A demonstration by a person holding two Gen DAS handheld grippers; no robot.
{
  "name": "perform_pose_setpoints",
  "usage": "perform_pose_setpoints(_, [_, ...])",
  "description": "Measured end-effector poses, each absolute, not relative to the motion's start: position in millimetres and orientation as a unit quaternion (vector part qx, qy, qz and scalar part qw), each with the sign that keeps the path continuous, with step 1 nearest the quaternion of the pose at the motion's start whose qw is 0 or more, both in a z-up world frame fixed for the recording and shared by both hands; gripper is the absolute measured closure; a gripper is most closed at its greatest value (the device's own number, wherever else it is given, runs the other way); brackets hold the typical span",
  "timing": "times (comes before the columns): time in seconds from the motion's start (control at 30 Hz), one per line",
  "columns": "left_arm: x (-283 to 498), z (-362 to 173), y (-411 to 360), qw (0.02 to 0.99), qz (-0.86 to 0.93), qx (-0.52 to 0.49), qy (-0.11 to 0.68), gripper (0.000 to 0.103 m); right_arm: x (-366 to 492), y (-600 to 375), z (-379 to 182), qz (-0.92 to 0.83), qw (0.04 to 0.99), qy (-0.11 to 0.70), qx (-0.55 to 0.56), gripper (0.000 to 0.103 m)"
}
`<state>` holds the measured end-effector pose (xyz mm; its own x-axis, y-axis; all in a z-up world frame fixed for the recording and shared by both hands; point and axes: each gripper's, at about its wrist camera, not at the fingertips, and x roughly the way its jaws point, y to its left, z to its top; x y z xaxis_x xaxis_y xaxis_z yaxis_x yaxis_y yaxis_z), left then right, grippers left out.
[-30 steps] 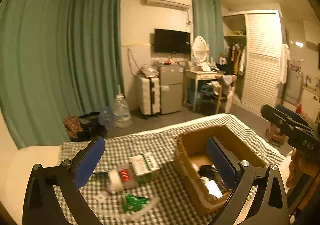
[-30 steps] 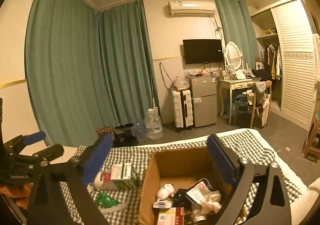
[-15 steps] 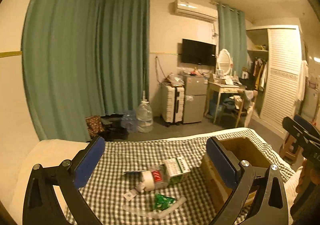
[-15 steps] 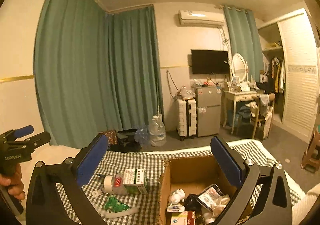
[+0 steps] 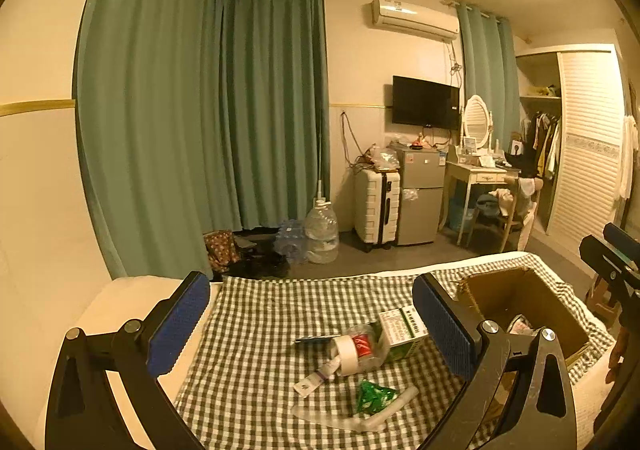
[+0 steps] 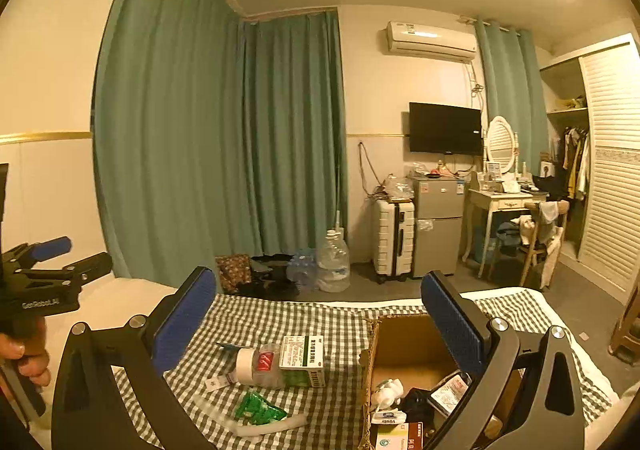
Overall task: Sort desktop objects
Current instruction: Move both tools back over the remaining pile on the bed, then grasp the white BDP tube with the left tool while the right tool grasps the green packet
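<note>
A small pile lies on the checked cloth: a green-and-white carton, a roll of tape, a red-labelled bottle, a green packet on a clear plastic bag. To the right stands an open cardboard box holding several items. My left gripper hovers open above the pile. Above the seam between pile and box, my right gripper is open too. Neither holds anything.
The cloth covers a bed with a bare cream edge at the left. Each view shows the other gripper at its margin, with a hand on the left one. Beyond the bed are green curtains, a water jug, a suitcase and a fridge.
The left gripper has swung left and drawn back, so the cardboard box slid to the right of its view. The right gripper has pulled back slightly. Both stayed open.
</note>
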<state>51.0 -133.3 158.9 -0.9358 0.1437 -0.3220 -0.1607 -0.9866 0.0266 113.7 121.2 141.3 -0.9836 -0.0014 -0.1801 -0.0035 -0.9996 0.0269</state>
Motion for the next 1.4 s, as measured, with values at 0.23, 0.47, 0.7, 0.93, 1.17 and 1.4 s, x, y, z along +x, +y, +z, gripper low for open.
perform_pose_setpoints(0.23, [41, 149, -149, 0.061, 0.983, -0.173, 0.018, 0.0, 103, 105, 134, 0.994, -0.015, -0.005, -0.107, 0.0])
perform_pose_setpoints(0.47, [22, 129, -159, 0.053, 0.98, -0.193, 0.019, 0.0, 84, 88, 113, 0.991, -0.041, -0.019, -0.124, 0.0])
perform_pose_setpoints(0.7, [-2, 100, -163, 0.047, 0.973, -0.222, 0.028, 0.0, 43, 76, 78, 0.982, -0.059, -0.029, -0.178, 0.0])
perform_pose_setpoints(0.93, [-27, 74, -160, 0.046, 0.965, -0.258, 0.036, 0.0, 10, 75, 47, 0.973, -0.062, -0.035, -0.22, 0.0])
perform_pose_setpoints(1.17, [-50, 45, -154, 0.051, 0.952, -0.296, 0.053, 0.0, -17, 67, 20, 0.964, -0.083, -0.036, -0.249, 0.0])
perform_pose_setpoints(1.4, [-78, 15, -161, 0.052, 0.941, -0.332, 0.047, 0.0, -47, 54, -20, 0.949, -0.109, -0.046, -0.293, 0.0])
